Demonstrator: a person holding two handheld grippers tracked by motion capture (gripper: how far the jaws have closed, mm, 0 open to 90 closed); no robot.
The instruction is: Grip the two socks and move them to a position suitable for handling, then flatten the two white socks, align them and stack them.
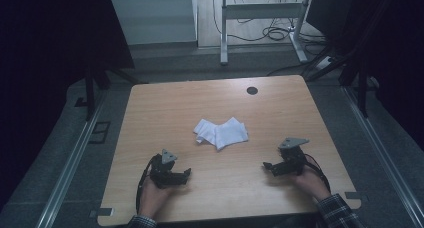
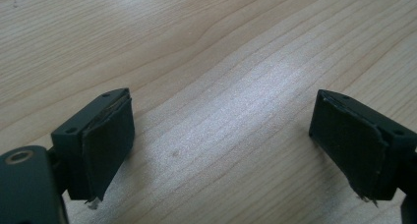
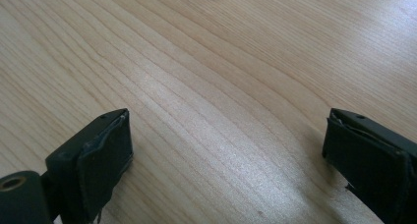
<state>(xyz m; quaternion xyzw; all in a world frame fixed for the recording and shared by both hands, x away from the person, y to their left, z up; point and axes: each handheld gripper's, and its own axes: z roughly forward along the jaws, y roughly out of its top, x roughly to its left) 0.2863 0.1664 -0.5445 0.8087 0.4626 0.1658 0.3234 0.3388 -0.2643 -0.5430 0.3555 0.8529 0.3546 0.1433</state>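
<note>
On the pale wood-grain table (image 1: pixel 150 123), a crumpled white cloth (image 1: pixel 221 132) lies a little beyond the middle, its folds spread in two lobes, one toward ten o'clock and one toward two o'clock. It touches neither tool.

The left gripper (image 1: pixel 176 175) rests near the front edge at about seven o'clock from the cloth, held in the person's left hand (image 1: pixel 156 190). The left gripper view looks between its two black padded jaws, which stand wide apart over bare wood, with nothing between them. The right gripper (image 1: pixel 272 166) sits at about four o'clock from the cloth, in the person's right hand (image 1: pixel 311 182). Its own view likewise shows the jaws spread wide and empty above the table grain.

The work in hand looks like handling the cloth with both tools, and the step seems to be the approach. To do it well, each gripper should probably travel toward the cloth from its own side, the left one aiming for the ten o'clock lobe and the right one for the two o'clock lobe, so that the pulls oppose each other. The jaws should come down with one pad under or against a raised fold rather than flat on the heap, since thin fabric pressed against wood tends to slip out. Closing on a single layer at an edge would likely make spreading or folding easier than grabbing a bunch. Keeping both tools low and level should stop the cloth from being dragged.
</note>
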